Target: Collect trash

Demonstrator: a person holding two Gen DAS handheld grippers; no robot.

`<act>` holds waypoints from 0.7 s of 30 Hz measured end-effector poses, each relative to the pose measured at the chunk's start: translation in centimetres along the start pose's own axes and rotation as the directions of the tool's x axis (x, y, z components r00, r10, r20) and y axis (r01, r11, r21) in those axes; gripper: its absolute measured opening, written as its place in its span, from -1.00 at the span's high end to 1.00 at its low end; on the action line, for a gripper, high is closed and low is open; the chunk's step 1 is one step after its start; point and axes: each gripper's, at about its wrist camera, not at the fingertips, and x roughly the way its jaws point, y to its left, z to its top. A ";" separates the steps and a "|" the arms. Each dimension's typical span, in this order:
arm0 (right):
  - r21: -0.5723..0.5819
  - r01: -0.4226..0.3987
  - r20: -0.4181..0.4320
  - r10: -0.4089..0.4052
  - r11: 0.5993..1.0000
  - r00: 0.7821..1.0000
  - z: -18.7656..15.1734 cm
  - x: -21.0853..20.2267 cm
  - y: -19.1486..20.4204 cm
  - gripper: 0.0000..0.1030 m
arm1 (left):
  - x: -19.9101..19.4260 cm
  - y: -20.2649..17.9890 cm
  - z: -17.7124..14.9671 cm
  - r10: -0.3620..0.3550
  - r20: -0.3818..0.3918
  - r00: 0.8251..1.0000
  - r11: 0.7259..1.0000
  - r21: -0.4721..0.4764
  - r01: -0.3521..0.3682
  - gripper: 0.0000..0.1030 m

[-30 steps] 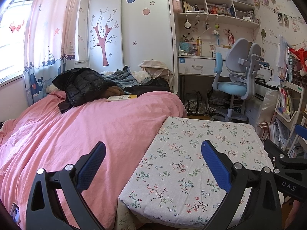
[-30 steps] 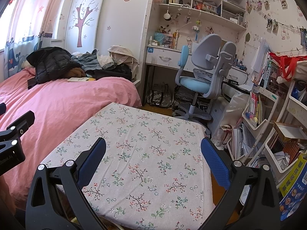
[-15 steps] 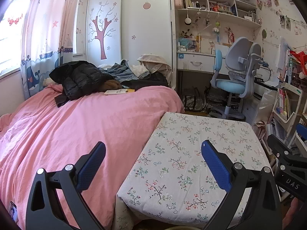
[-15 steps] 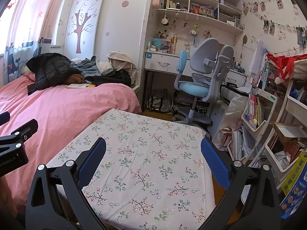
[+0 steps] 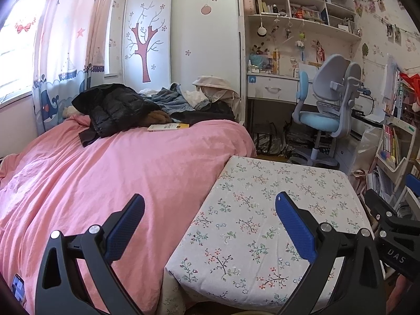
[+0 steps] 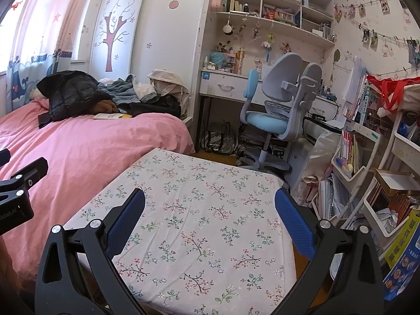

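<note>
Over the floral-covered table [image 6: 210, 210], left gripper [image 5: 210, 225] and right gripper [image 6: 210, 220] both hang spread wide, nothing between the blue pads [image 6: 294, 225] — tabletop bare. Beyond lies the pink bed [image 5: 118, 173] with a black jacket [image 5: 115, 107]; no trash identifiable — possibly crumpled paper in the right-hand shelf bin [image 6: 388, 215].

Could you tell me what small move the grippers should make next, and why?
Probably swing the right gripper rightward toward the crumpled paper in the shelf bin: both it and the left gripper are open and empty, and the floral-covered surface holds no trash.
</note>
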 end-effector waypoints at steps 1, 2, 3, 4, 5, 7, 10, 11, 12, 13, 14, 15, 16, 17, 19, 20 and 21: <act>-0.001 0.001 0.000 -0.001 1.000 1.000 0.0 0.0 0.1 -0.86 | 0.0 0.1 0.0 0.000 0.001 1.000 1.000 0.001 0.000 -0.85; -0.002 0.000 0.000 0.000 1.000 1.000 0.0 0.0 0.2 -0.86 | 0.0 0.1 0.0 0.000 0.002 1.000 1.000 0.002 0.000 -0.85; -0.002 0.000 0.000 0.000 1.000 1.000 0.0 0.0 0.2 -0.86 | -0.1 0.1 0.0 0.000 0.004 1.000 1.000 0.002 0.000 -0.85; -0.003 0.000 -0.001 0.000 1.000 1.000 0.0 0.0 0.3 -0.86 | -0.1 0.1 0.0 0.000 0.003 1.000 1.000 0.002 0.000 -0.85; -0.002 0.000 -0.001 0.000 1.000 1.000 -0.1 0.0 0.3 -0.86 | -0.1 0.1 0.0 0.000 0.003 1.000 1.000 0.001 0.000 -0.85; -0.002 0.000 0.000 0.000 1.000 1.000 -0.1 0.0 0.3 -0.86 | -0.1 0.0 0.0 -0.001 0.003 1.000 1.000 0.001 0.001 -0.85; -0.005 0.000 -0.001 0.000 1.000 1.000 -0.1 0.1 0.3 -0.85 | -0.2 0.0 0.0 0.000 0.005 1.000 1.000 0.005 0.000 -0.85; -0.004 0.000 -0.001 0.000 1.000 1.000 -0.1 0.0 0.3 -0.86 | -0.2 0.0 0.0 0.000 0.007 1.000 1.000 0.007 0.000 -0.85; -0.004 0.000 -0.001 0.000 1.000 1.000 -0.1 0.0 0.4 -0.85 | -0.2 0.0 0.1 0.000 0.009 1.000 1.000 0.009 0.000 -0.85; -0.004 0.000 0.000 0.000 1.000 1.000 -0.1 0.0 0.4 -0.86 | -0.3 0.0 0.1 0.000 0.010 1.000 1.000 0.010 0.000 -0.85; -0.004 0.000 -0.001 0.000 1.000 1.000 -0.1 0.0 0.3 -0.86 | -0.3 0.0 0.1 0.000 0.011 1.000 1.000 0.012 0.000 -0.85; -0.004 0.001 -0.002 -0.001 1.000 1.000 -0.1 0.0 0.4 -0.86 | -0.3 0.0 0.1 0.000 0.012 1.000 1.000 0.012 0.000 -0.85; -0.006 0.000 -0.003 0.000 1.000 1.000 -0.2 0.1 0.6 -0.86 | -0.3 0.0 0.1 0.000 0.012 1.000 1.000 0.012 0.000 -0.85; -0.007 0.000 -0.004 0.000 1.000 1.000 -0.2 0.1 0.7 -0.85 | -0.3 0.0 0.1 0.000 0.012 1.000 1.000 0.012 0.000 -0.85; -0.007 0.000 -0.003 0.000 1.000 1.000 -0.2 0.1 0.7 -0.86 | -0.3 0.0 0.1 0.000 0.012 1.000 1.000 0.013 0.000 -0.85; -0.007 0.000 -0.003 -0.001 1.000 1.000 -0.2 0.1 0.8 -0.86 | -0.3 0.0 0.1 0.001 0.012 1.000 1.000 0.013 -0.001 -0.85; -0.007 0.000 -0.004 0.000 1.000 1.000 -0.2 0.1 0.8 -0.86 | -0.3 0.0 0.1 0.000 0.013 1.000 1.000 0.013 0.000 -0.85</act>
